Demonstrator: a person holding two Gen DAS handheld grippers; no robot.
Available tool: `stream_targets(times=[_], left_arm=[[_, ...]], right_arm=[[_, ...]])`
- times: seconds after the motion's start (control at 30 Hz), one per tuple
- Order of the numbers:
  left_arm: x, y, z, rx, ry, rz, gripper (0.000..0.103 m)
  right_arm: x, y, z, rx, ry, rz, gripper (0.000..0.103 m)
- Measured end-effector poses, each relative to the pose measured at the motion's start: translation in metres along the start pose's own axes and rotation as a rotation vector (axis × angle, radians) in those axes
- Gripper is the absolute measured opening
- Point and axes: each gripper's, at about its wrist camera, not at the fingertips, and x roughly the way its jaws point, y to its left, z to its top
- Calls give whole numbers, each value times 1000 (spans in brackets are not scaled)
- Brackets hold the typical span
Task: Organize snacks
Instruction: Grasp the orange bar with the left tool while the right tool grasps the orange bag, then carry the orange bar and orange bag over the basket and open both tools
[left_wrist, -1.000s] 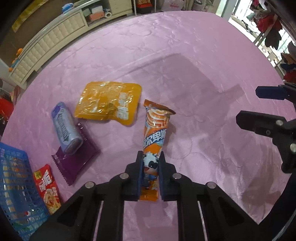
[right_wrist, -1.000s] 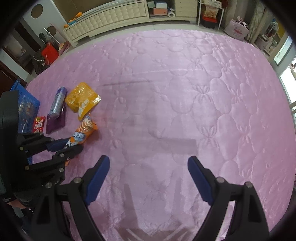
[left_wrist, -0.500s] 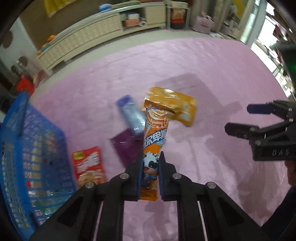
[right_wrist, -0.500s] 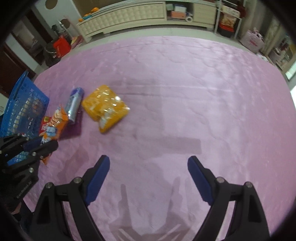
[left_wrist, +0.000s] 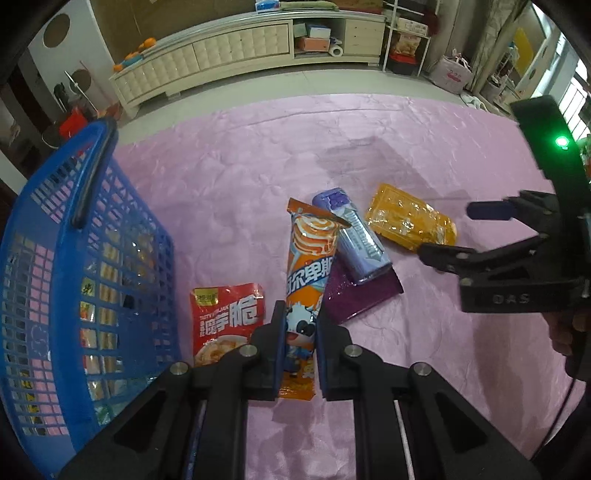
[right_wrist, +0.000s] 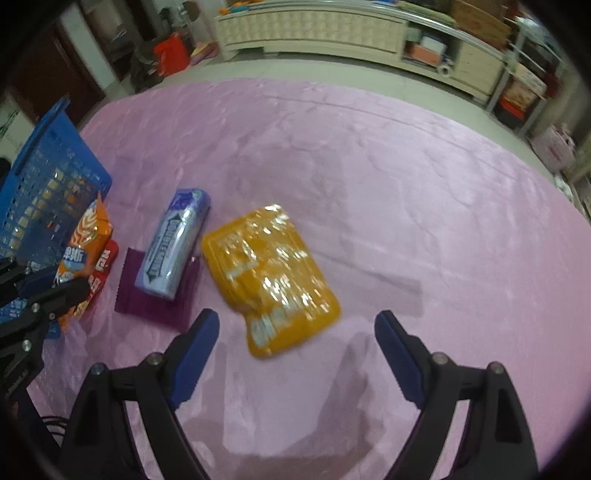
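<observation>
My left gripper (left_wrist: 300, 343) is shut on a long orange cone-shaped snack pack (left_wrist: 309, 266) and holds it up above the pink cloth, next to the blue basket (left_wrist: 74, 258). A red pouch (left_wrist: 225, 321), a lilac gum box (left_wrist: 351, 240) on a purple sachet (left_wrist: 364, 295) and a yellow pouch (left_wrist: 408, 221) lie on the cloth. My right gripper (right_wrist: 295, 354) is open and empty, just in front of the yellow pouch (right_wrist: 271, 273). The gum box (right_wrist: 173, 243), the held pack (right_wrist: 83, 251) and the basket (right_wrist: 40, 192) show at its left.
The basket holds several snack packs. The pink quilted cloth (right_wrist: 406, 192) stretches far to the right and back. A cream cabinet (left_wrist: 236, 55) and clutter stand beyond the table's far edge.
My left gripper has carried the orange pack up and leftwards to beside the basket. My right gripper has moved left and closer to the yellow pouch, still open.
</observation>
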Motion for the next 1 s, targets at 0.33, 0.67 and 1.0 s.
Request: stream_targets(times=[0.33, 0.67, 1.0], left_arm=[[12, -11, 1, 31, 10, -15, 13], [-13, -20, -9, 29, -25, -49, 13], [-87, -13, -23, 17, -144, -59, 13]], right_arm=[[4, 20, 8, -145, -25, -25, 41], [-27, 35, -15, -89, -37, 2, 17], [-108, 73, -25, -98, -154, -44, 17]])
